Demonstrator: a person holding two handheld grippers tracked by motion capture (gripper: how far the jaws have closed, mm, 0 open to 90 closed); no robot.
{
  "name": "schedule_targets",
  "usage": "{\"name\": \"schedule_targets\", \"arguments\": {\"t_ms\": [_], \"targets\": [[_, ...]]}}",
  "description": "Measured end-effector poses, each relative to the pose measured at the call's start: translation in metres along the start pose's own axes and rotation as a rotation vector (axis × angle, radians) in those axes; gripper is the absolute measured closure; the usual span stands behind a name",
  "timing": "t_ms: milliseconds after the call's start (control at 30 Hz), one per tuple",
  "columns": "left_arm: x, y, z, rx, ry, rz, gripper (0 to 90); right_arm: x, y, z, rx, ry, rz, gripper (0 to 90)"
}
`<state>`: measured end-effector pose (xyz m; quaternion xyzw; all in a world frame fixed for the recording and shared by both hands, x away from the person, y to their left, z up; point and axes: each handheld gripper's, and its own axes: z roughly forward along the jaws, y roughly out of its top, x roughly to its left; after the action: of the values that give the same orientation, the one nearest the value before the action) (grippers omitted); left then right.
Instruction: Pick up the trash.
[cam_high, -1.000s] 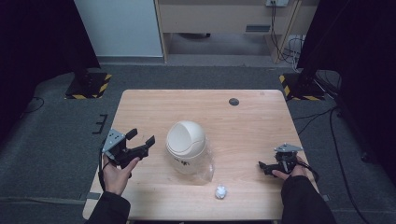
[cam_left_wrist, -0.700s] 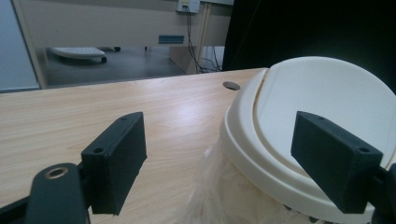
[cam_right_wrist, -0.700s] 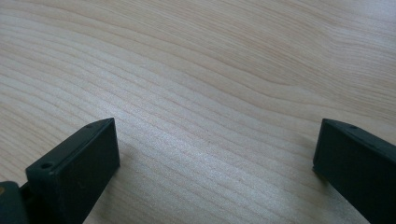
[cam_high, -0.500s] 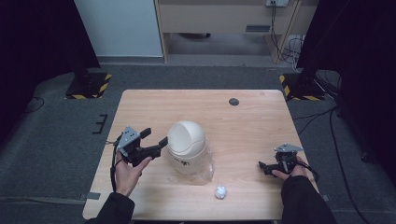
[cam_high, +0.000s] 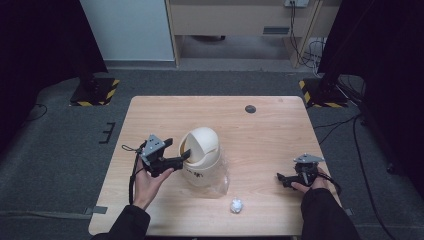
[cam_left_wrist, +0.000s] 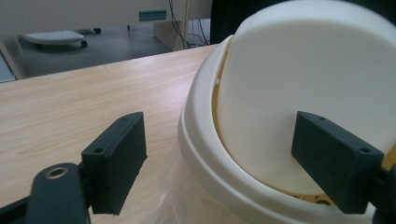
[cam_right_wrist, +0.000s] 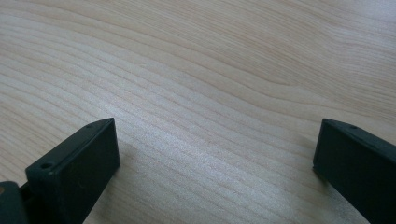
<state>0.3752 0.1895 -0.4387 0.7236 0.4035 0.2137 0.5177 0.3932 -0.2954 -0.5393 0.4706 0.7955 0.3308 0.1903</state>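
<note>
A cream domed bin (cam_high: 201, 150) with a swing flap and a clear bag liner stands mid-table. My left gripper (cam_high: 176, 150) is open right at the bin's left side. One jaw is against the flap, where a dark gap shows, and the other is over the table. In the left gripper view the flap (cam_left_wrist: 308, 74) is close up behind my left gripper (cam_left_wrist: 219, 140), and a thin yellow gap runs along its edge. A crumpled white paper ball (cam_high: 236, 205) lies near the front edge. My right gripper (cam_high: 281, 180) rests open on the table at the right, empty.
A small black disc (cam_high: 250, 108) lies at the table's (cam_high: 280, 135) far side. In the right gripper view, bare wood (cam_right_wrist: 210, 70) lies between the jaws of my right gripper (cam_right_wrist: 215, 140). Dark floor surrounds the table, with stand bases at the far corners.
My left gripper has moved right across the table to the bin, and one jaw now meets the flap. The right gripper has stayed still.
</note>
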Motion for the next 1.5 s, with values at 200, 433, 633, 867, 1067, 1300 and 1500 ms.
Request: {"name": "schedule_targets", "arguments": {"t_ms": [200,433,633,867,1067,1300,1500], "targets": [[-0.001,0.001,0.009,0.028,0.003,0.012,16.8,0.0,0.0,0.0,0.0,0.0,0.0,0.6],[-0.003,0.001,0.016,0.046,0.0,0.031,16.1,0.0,0.0,0.0,0.0,-0.001,0.0,0.6],[-0.002,0.002,0.009,0.037,-0.004,0.038,15.4,0.0,0.0,0.0,-0.001,0.001,0.003,0.6],[0.004,-0.001,-0.018,0.001,0.015,0.037,15.1,0.0,0.0,0.0,0.0,0.003,0.001,0.6],[0.008,-0.011,-0.039,-0.017,0.022,0.026,15.1,0.0,0.0,0.0,0.0,0.004,0.001,0.6],[0.003,-0.036,-0.054,0.042,0.005,0.031,15.3,0.0,0.0,0.0,-0.001,0.004,0.001,0.7],[-0.012,-0.05,-0.058,0.096,-0.03,0.038,17.5,0.0,0.0,0.0,-0.001,0.004,0.001,0.6]]}}
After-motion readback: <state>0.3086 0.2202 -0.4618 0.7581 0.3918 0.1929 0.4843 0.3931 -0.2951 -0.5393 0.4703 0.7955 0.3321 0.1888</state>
